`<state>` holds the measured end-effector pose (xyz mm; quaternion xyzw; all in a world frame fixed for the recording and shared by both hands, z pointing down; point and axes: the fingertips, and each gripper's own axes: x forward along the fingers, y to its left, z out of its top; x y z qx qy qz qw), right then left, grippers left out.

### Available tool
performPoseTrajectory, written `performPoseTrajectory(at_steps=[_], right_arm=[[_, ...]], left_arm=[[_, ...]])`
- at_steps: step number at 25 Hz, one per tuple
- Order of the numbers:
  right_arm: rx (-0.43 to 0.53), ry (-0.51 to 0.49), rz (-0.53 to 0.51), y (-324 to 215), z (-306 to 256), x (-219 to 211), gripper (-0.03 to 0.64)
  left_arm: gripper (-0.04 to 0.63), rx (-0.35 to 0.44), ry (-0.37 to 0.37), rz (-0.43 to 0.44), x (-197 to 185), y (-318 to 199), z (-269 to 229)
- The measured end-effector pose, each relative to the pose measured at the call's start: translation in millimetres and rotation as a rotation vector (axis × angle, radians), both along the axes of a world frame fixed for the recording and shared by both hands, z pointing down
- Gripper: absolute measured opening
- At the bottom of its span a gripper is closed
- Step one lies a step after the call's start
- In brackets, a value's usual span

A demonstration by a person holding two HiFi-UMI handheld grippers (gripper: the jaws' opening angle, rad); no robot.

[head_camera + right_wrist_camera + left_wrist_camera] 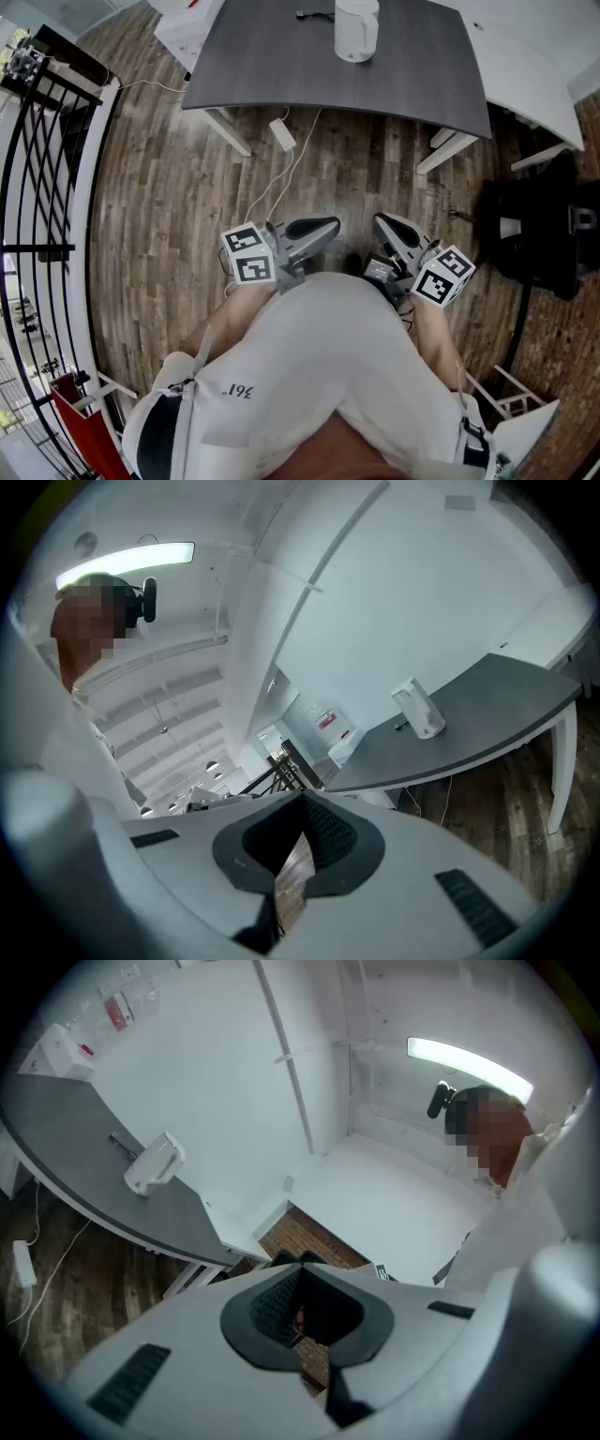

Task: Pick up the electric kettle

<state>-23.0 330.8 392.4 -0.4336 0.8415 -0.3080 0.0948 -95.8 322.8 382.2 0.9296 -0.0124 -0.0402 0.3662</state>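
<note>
The white electric kettle (pixel 356 28) stands upright at the far edge of a dark grey table (pixel 281 66), with a black cable beside it. My two grippers are held close to my body over the wooden floor, well short of the table. The left gripper (pixel 330 225) is shut with nothing in it, and so is the right gripper (pixel 382 221). In the left gripper view the kettle (pixel 155 1162) appears small at the left, far beyond the closed jaws (pixel 298 1260). In the right gripper view the kettle (pixel 417 708) stands on the table at the right, beyond the closed jaws (pixel 302 797).
A white power adapter (pixel 282 134) and cables lie on the floor under the table's front edge. A black railing (pixel 47 187) runs along the left. A black chair (pixel 544 234) stands at the right, beside a white table (pixel 525 66). White boxes (pixel 187 23) sit at the far left.
</note>
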Motion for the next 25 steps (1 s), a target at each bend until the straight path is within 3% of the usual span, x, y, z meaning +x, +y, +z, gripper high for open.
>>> performPoseTrajectory(at_steps=[20, 25], right_arm=[[0.0, 0.01, -0.009, 2.3, 3.5, -3.0, 0.011], [0.007, 0.004, 0.002, 0.5, 4.0, 1.3, 0.064]], left_arm=[[0.003, 0.008, -0.007, -0.044, -3.5, -7.6, 1.1], [0.003, 0.005, -0.014, -0.043, -0.8, -7.2, 4.2]])
